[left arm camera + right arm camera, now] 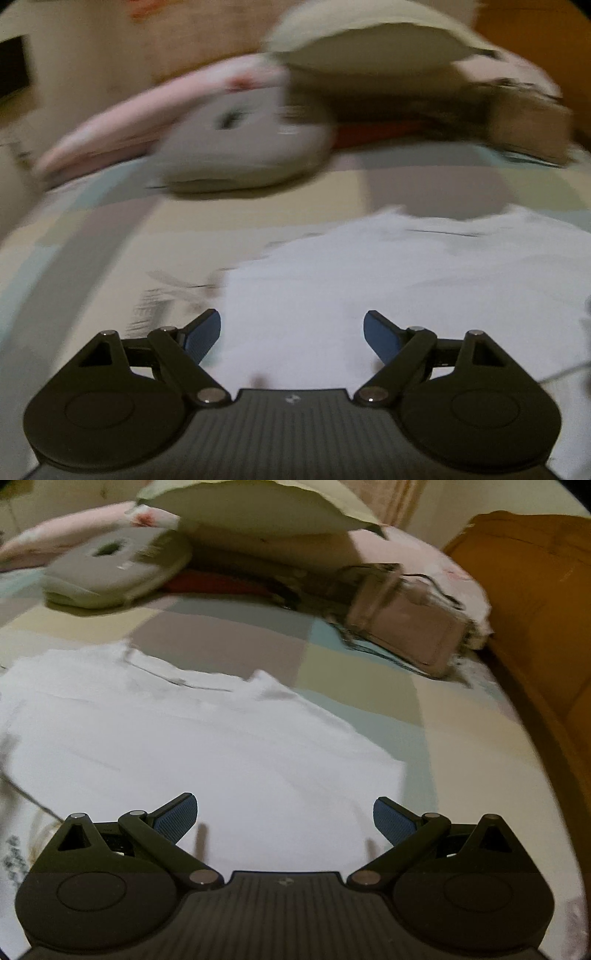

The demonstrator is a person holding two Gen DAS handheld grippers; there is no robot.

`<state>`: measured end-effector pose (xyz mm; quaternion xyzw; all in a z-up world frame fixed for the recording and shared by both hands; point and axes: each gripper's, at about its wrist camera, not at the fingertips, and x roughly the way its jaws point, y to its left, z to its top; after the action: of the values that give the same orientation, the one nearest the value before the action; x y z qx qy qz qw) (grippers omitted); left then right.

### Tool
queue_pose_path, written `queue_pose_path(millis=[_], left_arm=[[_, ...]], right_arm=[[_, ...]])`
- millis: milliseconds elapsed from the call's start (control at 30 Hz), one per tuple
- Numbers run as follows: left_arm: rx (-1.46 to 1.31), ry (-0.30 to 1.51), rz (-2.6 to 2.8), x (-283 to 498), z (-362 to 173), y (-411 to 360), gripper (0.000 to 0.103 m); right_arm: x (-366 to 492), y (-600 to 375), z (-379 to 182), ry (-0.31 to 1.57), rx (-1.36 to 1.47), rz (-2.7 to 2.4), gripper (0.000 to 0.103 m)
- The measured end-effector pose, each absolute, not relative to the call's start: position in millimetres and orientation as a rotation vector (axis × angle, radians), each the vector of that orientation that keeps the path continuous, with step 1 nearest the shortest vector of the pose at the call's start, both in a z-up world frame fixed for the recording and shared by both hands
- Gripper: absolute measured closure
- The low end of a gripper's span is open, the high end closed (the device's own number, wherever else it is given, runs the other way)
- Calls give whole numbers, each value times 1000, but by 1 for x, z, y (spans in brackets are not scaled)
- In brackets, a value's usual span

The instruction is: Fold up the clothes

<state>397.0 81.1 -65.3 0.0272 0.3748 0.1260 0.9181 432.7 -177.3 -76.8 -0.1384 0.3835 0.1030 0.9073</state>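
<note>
Left jaws: the left gripper (pixel 291 334) has its jaws spread wide with nothing between them; the blue pads (pixel 201 338) hang just above white cloth.
Right jaws: the right gripper (pixel 285 818) likewise has its jaws wide apart and empty, blue pads (pixel 176 819) low over the same cloth.
Garment: a white garment (pixel 192 746) lies spread flat on the bed, directly under and ahead of both grippers; in the left wrist view it (pixel 406 288) fills the lower right, its left edge running just past the left pad.
Garment edges: in the right wrist view the right edge ends a little beyond the right pad, and the far edge shows a fold or neckline, too blurred to tell which.
Bed: a checked bedspread (pixel 354 664) in pale blue, beige and grey squares carries the garment.
Far end: a grey rounded cushion (pixel 110 572) rests beside pink bedding (pixel 55 531), with a cream pillow (pixel 258 513) above and a brownish fringed item (pixel 410 627) to the right.
Right side: an orange-brown wooden board (pixel 535 590) borders the bed.
Sharpness: the left wrist view is motion-blurred.
</note>
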Motion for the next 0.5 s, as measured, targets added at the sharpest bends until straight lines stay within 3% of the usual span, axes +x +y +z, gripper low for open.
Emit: queue_pose_path(millis=[33,267,500], left_arm=[[34,782,220,403,-68,81,19],[-49,847,55,439,-81,90,64],[-69,910,-181,444,-82,83,62]], right_arm=[[435,-176,-76,796,-267,241,0],[439,-181,-72,804,-238,271,0],[432,-194,-71,808,-105,360,0]])
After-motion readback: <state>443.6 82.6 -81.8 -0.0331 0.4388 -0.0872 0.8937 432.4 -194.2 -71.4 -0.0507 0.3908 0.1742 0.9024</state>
